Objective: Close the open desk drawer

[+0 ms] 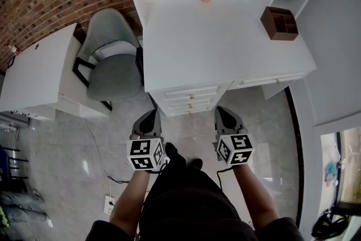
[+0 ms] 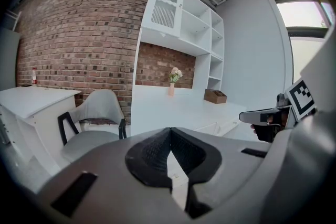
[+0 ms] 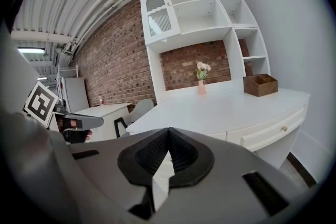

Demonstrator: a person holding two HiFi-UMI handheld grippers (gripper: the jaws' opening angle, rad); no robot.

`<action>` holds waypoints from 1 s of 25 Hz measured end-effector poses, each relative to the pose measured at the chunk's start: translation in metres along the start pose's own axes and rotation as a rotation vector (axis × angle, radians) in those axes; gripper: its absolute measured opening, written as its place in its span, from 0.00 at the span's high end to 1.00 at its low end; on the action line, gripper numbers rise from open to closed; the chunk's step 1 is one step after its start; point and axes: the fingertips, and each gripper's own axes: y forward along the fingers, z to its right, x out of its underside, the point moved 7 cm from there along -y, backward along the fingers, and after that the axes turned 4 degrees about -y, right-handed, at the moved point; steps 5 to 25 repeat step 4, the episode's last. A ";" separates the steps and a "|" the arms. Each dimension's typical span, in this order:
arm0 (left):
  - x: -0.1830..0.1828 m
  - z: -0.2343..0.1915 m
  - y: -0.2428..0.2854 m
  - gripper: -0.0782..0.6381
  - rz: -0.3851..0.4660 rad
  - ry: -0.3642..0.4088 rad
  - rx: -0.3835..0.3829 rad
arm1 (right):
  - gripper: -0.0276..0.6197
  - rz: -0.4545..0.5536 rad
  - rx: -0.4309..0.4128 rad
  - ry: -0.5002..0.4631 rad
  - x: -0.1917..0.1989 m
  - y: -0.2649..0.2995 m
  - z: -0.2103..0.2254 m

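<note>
Both tools hang low in front of the person: left hand-held gripper point(image 1: 151, 117) and right hand-held gripper point(image 1: 223, 113), each with its jaws pressed together on nothing. Just past them the drawer point(image 1: 192, 100) pokes out under the surface's point(image 1: 225, 36) near edge, dead ahead and between the two, its front running left-right. Either hand looks equally near, so I'd guess a straight push away does it.

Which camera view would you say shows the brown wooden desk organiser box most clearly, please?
The head view: it looks down into the brown wooden desk organiser box on the white desk, showing its compartments. The right gripper view shows the box side-on; the left gripper view shows the box small and distant.
</note>
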 end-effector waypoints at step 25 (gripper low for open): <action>0.003 0.004 -0.005 0.88 -0.006 -0.002 -0.007 | 0.95 -0.004 -0.011 -0.009 0.001 -0.006 -0.001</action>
